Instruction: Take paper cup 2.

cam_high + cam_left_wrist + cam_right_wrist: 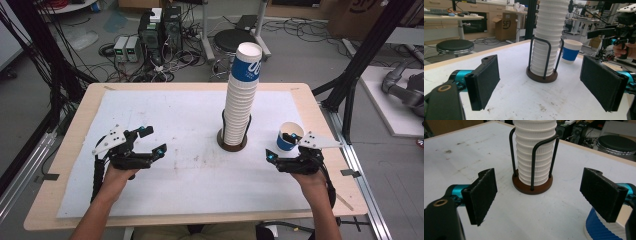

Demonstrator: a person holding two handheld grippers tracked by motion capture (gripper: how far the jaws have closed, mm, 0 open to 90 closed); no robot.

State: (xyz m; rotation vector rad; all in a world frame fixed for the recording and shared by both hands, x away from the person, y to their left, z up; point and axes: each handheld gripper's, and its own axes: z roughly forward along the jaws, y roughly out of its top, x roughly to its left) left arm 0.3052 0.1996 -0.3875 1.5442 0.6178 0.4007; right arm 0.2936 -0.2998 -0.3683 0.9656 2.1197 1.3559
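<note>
A tall stack of white paper cups (242, 95), the top one with a blue band, stands in a black wire holder on a round brown base (232, 146) at the middle of the table. A single blue and white cup (290, 136) stands upright to its right. My left gripper (153, 140) hovers open over the mat, left of the stack, with nothing between its pads (485, 80). My right gripper (278, 146) is open too; its far jaw reaches over the single cup's rim, and the cup (599, 228) sits under that jaw, outside the gap. Both gripper views face the stack (546, 50) (535, 155).
A white mat (190, 175) covers most of the wooden table (75, 125). Black frame posts (350, 80) rise at the right edge. A round stool (227, 40), boxes and cables lie on the floor beyond the table.
</note>
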